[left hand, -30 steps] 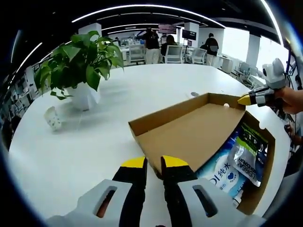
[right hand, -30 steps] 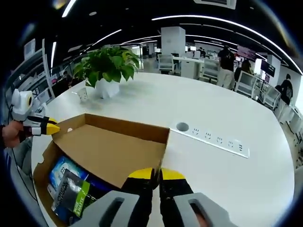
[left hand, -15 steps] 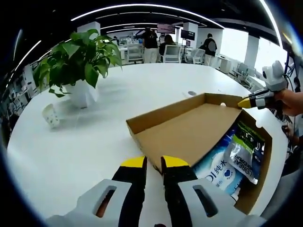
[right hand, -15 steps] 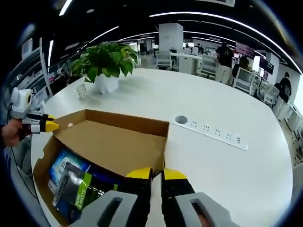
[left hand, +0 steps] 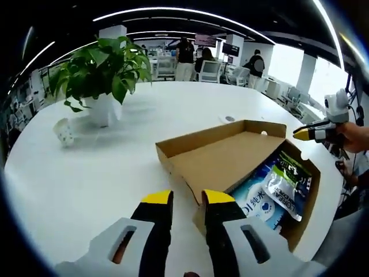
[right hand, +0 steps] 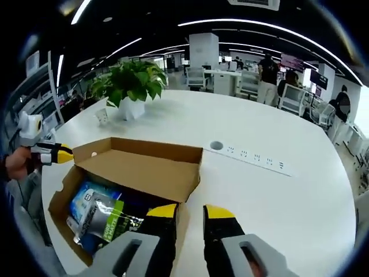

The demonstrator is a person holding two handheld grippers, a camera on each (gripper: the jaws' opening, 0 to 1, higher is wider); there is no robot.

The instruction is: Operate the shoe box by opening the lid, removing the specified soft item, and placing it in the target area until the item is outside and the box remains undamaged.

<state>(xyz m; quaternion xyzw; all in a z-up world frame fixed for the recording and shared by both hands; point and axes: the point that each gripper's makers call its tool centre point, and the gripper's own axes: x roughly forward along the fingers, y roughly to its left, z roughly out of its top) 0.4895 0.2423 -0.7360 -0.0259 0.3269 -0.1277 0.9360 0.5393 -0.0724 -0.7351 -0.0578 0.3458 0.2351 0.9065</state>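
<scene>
Shoe box (left hand: pixel 228 158): lid raised, soft packets (left hand: pixel 275 187) inside.
Left gripper (left hand: pixel 187 199): jaws spread, empty.
Right gripper (right hand: pixel 190 212): jaws spread, empty.

One cardboard box (left hand: pixel 230 167), lid open. Two soft packets inside: one blue-and-white (left hand: pixel 262 202), one silver-and-green (left hand: pixel 286 184). One potted plant (left hand: pixel 101 75), one small white cup (left hand: pixel 63 131), two grippers.
</scene>
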